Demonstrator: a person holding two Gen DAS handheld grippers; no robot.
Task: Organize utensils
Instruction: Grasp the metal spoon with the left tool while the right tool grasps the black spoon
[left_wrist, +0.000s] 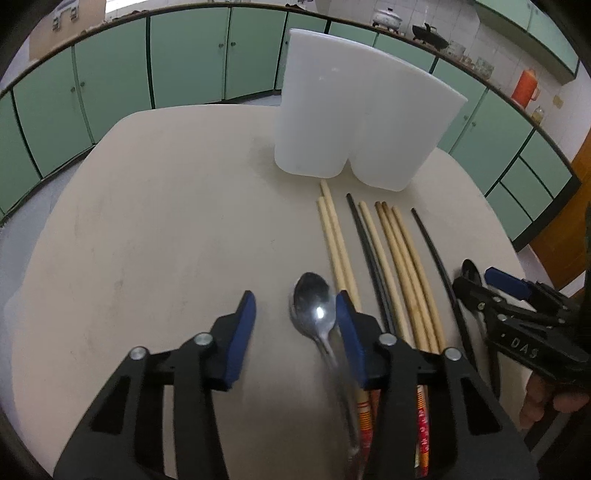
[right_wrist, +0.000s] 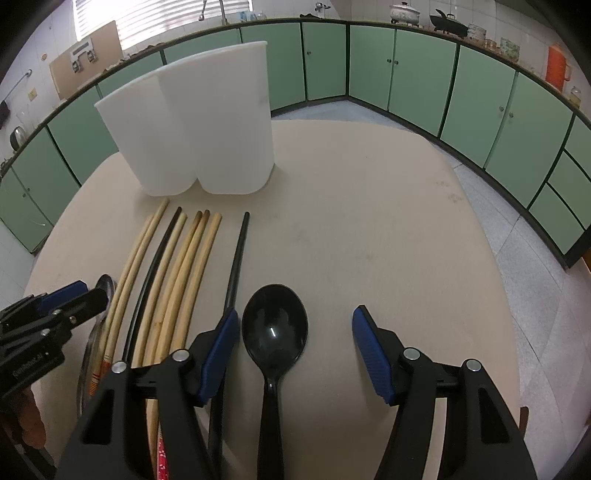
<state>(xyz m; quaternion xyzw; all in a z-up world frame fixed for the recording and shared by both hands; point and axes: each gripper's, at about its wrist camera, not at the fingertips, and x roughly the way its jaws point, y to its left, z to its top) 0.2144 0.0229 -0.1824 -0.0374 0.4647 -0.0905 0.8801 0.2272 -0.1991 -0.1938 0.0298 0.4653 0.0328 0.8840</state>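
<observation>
Lying on the desk, metal spoon sat between spread left tongs, bowl hugging the right-side finger. Black plastic spoon sat between spread right tongs, nearer the left-side finger. Chopsticks lay between both spoons, white two-compartment holder beyond.

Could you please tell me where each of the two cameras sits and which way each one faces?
Left wrist: sits on the left hand-held gripper, low over the table, facing the white holder; its open fingers frame a metal spoon.
Right wrist: sits on the right hand-held gripper, facing likewise; open fingers frame a black spoon.
Shared: holder, row of chopsticks, green cabinets; each view shows the other gripper.
</observation>
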